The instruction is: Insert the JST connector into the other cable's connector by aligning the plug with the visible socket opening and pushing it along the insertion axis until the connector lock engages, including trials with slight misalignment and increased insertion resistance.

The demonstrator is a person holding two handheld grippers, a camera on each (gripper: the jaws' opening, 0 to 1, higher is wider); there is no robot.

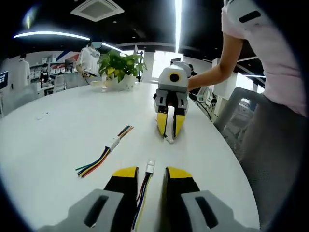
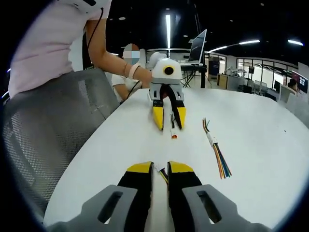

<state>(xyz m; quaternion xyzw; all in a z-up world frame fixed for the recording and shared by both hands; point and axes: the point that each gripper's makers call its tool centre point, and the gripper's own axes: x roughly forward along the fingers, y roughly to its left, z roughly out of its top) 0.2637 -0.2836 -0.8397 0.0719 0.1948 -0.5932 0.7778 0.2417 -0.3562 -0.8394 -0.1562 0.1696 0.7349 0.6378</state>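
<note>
Between my left gripper's (image 1: 152, 170) yellow-tipped jaws runs a multicoloured cable ending in a small white JST connector (image 1: 150, 166), which sticks out just past the tips. Facing it across the white table (image 1: 53, 145), my right gripper (image 1: 170, 135) is shut on the other cable, whose white connector (image 1: 170, 139) shows at its fingertips. In the right gripper view, my right gripper (image 2: 161, 167) pinches coloured wires (image 2: 162, 175). There the left gripper (image 2: 170, 126) faces me with its connector (image 2: 174, 135) hanging below. The two connectors are apart, with a stretch of table between them.
A spare joined cable pair (image 1: 113, 142) (image 2: 215, 145) lies on the table beside the grippers. A potted plant (image 1: 120, 65) stands at the far edge. A grey mesh chair (image 2: 53, 125) and a person in pink (image 1: 270, 53) are at the table's side. A laptop (image 2: 198, 46) is behind.
</note>
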